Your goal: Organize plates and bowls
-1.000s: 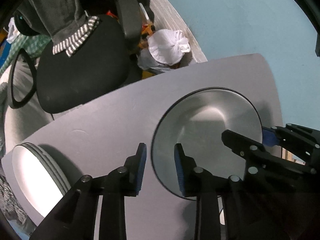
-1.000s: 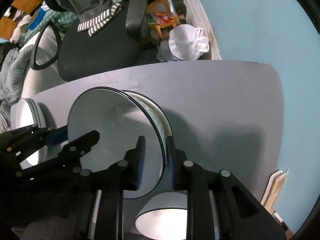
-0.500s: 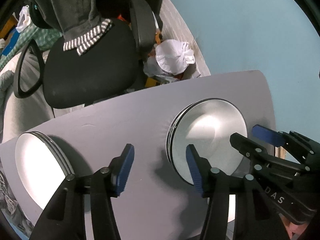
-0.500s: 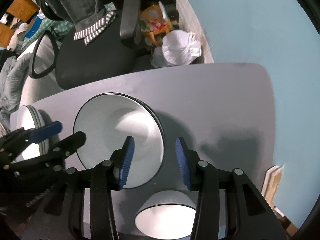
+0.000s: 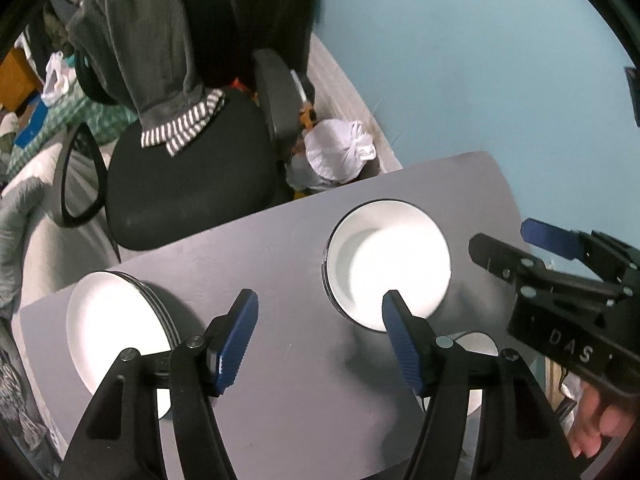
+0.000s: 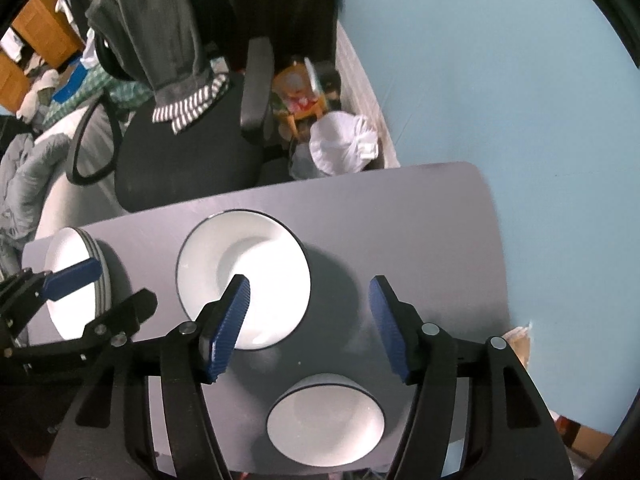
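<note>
We hold both grippers above the grey counter (image 6: 420, 216) with nothing in either. The left gripper (image 5: 320, 344) has its jaws spread wide, and the right gripper (image 6: 310, 326) is spread just as far; neither touches any dish.

On the counter we see three groups of white, dark-rimmed dishes. A stack of shallow bowls (image 6: 244, 276) sits in the middle. A stack of flat plates (image 5: 116, 344) lies at the left end, well apart from the middle stack. A single deeper bowl (image 6: 326, 426) sits near the front edge, directly under the right gripper.

We judge that the lone bowl is the piece left to place. The main risk is its position: it lies close to the front edge, so a careless descent or a finger catching the rim could push it off. The glazed rim looks slippery, and a shallow pinch may let it tip out. The plates also reach the left edge, so a sweeping left gripper could knock them.
</note>
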`<state>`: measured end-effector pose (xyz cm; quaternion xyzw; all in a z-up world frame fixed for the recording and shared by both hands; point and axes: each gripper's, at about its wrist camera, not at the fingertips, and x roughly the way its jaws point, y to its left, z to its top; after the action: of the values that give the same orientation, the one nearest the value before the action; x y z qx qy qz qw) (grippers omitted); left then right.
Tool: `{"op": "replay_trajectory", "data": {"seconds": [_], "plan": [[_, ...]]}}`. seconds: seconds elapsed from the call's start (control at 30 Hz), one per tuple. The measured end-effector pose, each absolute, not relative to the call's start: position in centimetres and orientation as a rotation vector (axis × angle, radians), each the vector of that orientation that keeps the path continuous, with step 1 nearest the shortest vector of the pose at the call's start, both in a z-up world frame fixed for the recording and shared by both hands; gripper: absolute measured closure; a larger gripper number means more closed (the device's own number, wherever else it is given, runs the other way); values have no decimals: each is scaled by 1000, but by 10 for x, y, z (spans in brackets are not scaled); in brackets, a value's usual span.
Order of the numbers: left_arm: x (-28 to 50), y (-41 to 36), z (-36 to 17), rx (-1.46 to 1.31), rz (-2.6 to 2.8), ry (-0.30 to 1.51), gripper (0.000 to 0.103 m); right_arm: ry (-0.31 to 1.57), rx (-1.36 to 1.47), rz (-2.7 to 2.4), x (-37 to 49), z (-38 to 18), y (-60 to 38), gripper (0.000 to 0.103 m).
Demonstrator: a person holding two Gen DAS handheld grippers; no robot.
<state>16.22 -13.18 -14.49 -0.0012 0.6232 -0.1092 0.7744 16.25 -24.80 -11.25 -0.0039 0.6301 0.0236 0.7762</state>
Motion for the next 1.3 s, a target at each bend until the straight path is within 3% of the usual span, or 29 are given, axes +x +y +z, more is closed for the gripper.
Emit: {"op": "replay_trajectory", "data": {"seconds": [0.47, 1.3], "plan": [[126, -125, -87, 16, -265, 1200, 31, 1246, 14, 23, 131, -62, -248, 40], [75, -134, -68, 23, -384, 1182, 31, 1171, 66, -77, 66, -27, -270, 39]]}}
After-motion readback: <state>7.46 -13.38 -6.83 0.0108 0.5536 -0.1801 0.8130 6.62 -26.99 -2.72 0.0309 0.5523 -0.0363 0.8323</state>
